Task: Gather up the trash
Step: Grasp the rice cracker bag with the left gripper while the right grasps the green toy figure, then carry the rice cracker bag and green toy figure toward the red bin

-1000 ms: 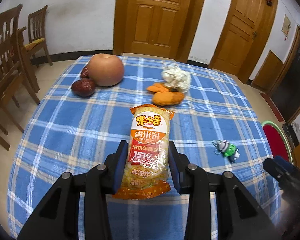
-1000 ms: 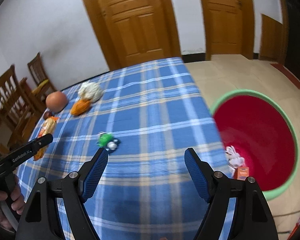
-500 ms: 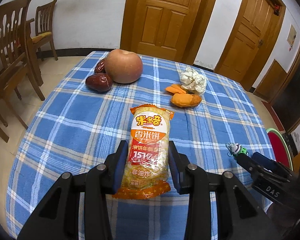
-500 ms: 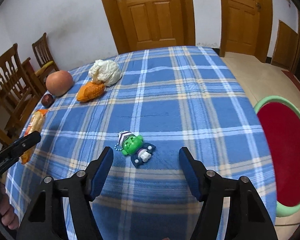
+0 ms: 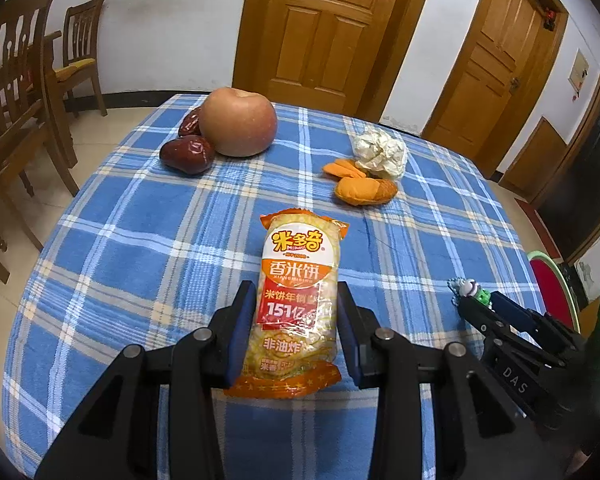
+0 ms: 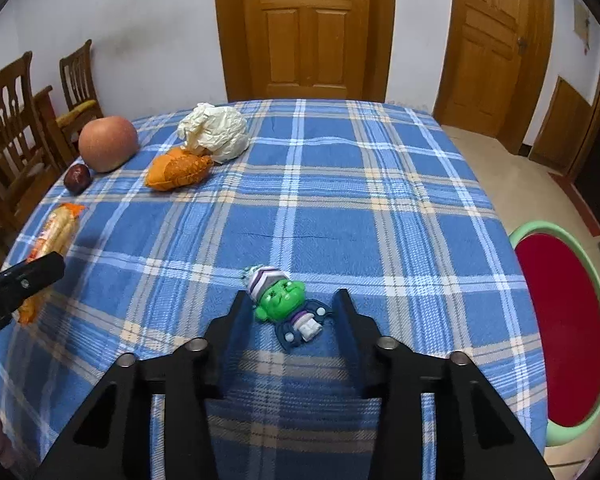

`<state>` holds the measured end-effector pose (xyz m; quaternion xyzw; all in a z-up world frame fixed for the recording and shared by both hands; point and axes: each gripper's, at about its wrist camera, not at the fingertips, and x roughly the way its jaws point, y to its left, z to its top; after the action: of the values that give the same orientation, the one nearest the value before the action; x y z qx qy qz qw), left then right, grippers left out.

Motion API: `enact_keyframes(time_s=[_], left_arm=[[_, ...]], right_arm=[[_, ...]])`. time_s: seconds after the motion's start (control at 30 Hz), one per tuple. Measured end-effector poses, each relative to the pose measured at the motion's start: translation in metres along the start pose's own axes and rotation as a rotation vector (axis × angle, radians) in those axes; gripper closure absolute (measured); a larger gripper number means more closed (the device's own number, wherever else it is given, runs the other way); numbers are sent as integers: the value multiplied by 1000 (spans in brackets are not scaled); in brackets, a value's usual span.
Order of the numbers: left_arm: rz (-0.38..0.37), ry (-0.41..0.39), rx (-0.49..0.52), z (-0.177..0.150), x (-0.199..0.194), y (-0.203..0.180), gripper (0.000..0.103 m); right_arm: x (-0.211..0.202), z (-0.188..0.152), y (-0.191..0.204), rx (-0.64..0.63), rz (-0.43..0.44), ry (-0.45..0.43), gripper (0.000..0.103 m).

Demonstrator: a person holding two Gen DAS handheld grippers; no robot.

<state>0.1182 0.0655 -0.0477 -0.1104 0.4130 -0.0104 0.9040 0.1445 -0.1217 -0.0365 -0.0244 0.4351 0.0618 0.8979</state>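
Left gripper (image 5: 296,320) clamped on snack packet (image 5: 296,308), ready for bin. Right gripper (image 6: 290,316) fingers apart, straddling toy (image 6: 288,304) beside packet.

The orange-and-clear plastic rice cracker packet (image 5: 296,308) reads "米多奇", "香米饼", "XIANGMIBING", "151亿" and "非油炸", its smaller print illegible, while the black plastic body of the right tongs (image 5: 512,372) bears the white letters "DAS".

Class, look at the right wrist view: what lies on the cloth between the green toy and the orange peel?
Nothing. Between the green toy and the orange peel there is only bare checked cloth; the right wrist view shows it best.
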Motion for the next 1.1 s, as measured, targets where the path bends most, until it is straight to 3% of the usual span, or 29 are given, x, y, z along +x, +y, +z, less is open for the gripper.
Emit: enact_keyframes(time_s=[0.3,0.6,1.1], left_arm=[[-5,-6,9,-4,-8,-5,64],[-48,9,44,-12,-17,-26,64],[-186,54,130,-23,-28,-90,64]], right_arm=[[-13,-11,-10,69,61,-4,64],[-53,-31,-36,179,106,-61,64],[-117,-59,-90,302,92,-178,64]])
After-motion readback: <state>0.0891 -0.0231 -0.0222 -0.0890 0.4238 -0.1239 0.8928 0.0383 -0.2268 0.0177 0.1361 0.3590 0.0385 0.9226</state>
